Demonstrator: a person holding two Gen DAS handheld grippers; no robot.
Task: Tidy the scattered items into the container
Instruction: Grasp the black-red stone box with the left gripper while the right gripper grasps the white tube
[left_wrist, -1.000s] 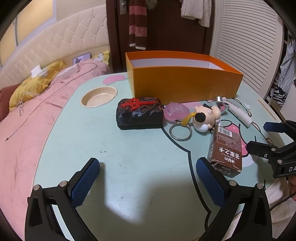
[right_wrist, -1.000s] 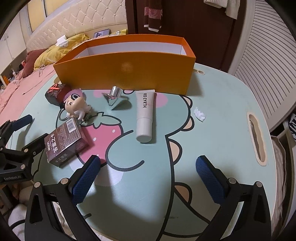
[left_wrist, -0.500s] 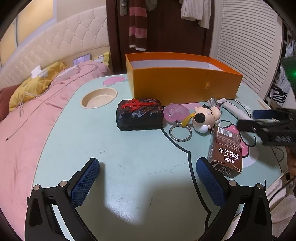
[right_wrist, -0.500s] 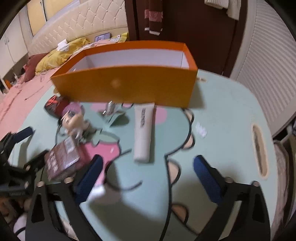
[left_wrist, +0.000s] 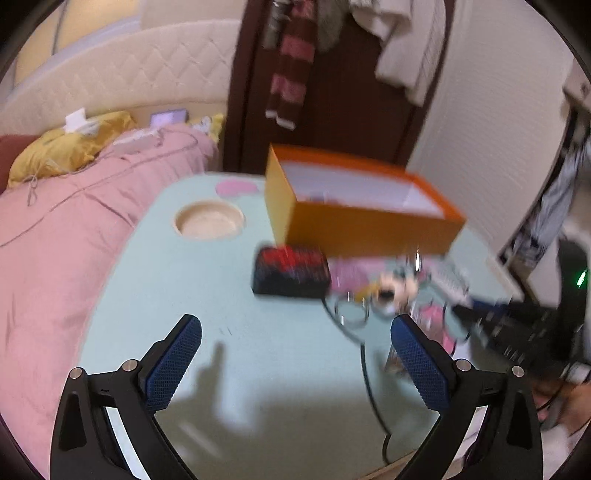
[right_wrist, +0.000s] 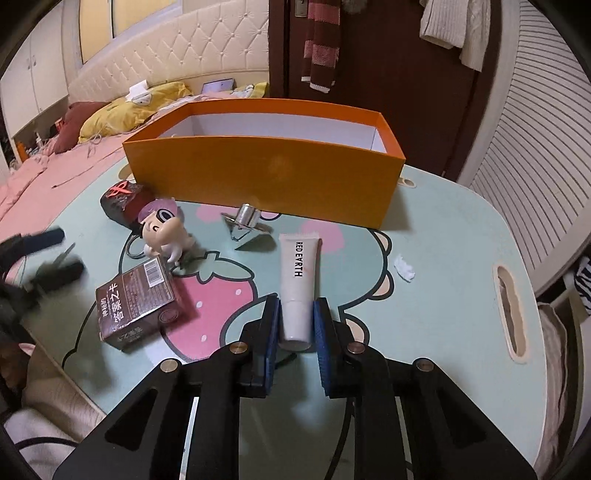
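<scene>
Near the front edge of the table (right_wrist: 461, 258), the right gripper (right_wrist: 295, 325) has just closed its blue pads on the cap end of the white tube (right_wrist: 299, 280), which lies flat on the printed surface and points toward the orange box (right_wrist: 266, 177). That box stands open along the far edge, with its white inside showing. Just in front of its long wall lies a small silver metal piece (right_wrist: 245, 218). Toward the left edge, the cartoon figure keychain (right_wrist: 164, 230) stands beside a dark pouch with a red mark (right_wrist: 122, 197), and the brown carton (right_wrist: 138, 304) lies tilted nearer the front. A scrap of white paper (right_wrist: 404, 267) rests to the right of the tube. The left gripper (left_wrist: 295, 365) hangs above the table's near edge with its jaws wide and nothing between them; its view is blurred. From there the pouch (left_wrist: 291, 271) sits just before the box (left_wrist: 369, 229), and a round recess (left_wrist: 208, 221) marks the far left corner.
</scene>
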